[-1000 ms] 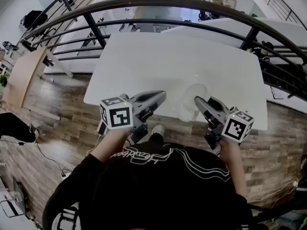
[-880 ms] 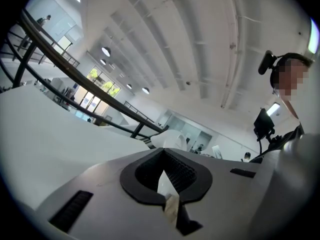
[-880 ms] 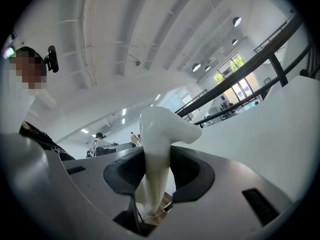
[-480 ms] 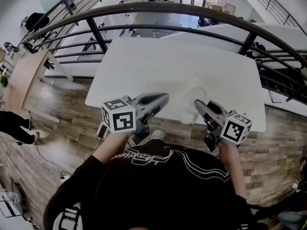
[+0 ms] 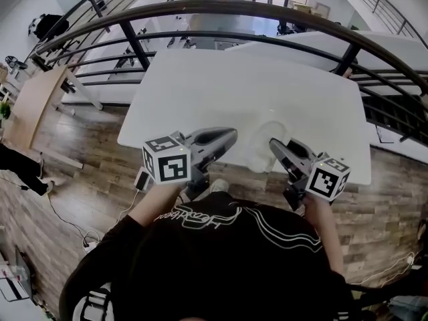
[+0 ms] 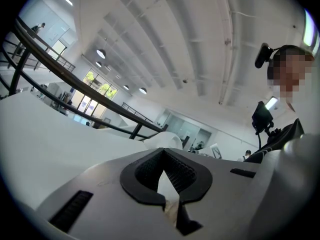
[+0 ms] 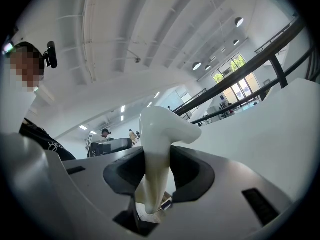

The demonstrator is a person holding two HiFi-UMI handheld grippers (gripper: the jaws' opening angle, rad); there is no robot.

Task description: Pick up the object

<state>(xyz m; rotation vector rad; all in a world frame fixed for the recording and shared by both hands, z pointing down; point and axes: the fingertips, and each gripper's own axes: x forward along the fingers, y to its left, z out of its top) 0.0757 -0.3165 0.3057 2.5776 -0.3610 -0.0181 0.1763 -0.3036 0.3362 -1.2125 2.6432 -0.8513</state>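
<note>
The object (image 5: pixel 262 150) is a glossy white curved piece at the front edge of the white table (image 5: pixel 254 79). In the right gripper view it (image 7: pixel 161 129) stands upright between the black pads (image 7: pixel 187 171), which press on its narrow stem. Its bulbous top bends to the right. My right gripper (image 5: pixel 274 144) is shut on it from the right. My left gripper (image 5: pixel 231 135) hovers just left of the object, jaws together and empty. In the left gripper view (image 6: pixel 161 156) the object's rounded top (image 6: pixel 167 139) shows just beyond the closed tips.
A dark curved railing (image 5: pixel 234 7) runs past the table's far side, with a drop to the lower floor beyond. The table's near edge (image 5: pixel 200 154) lies right under both grippers. Wood flooring (image 5: pixel 73 146) lies to the left, and a person's legs (image 5: pixel 20 162) are there.
Both grippers and the object keep nearly the same places. The person on the floor at the left has walked further into view.
</note>
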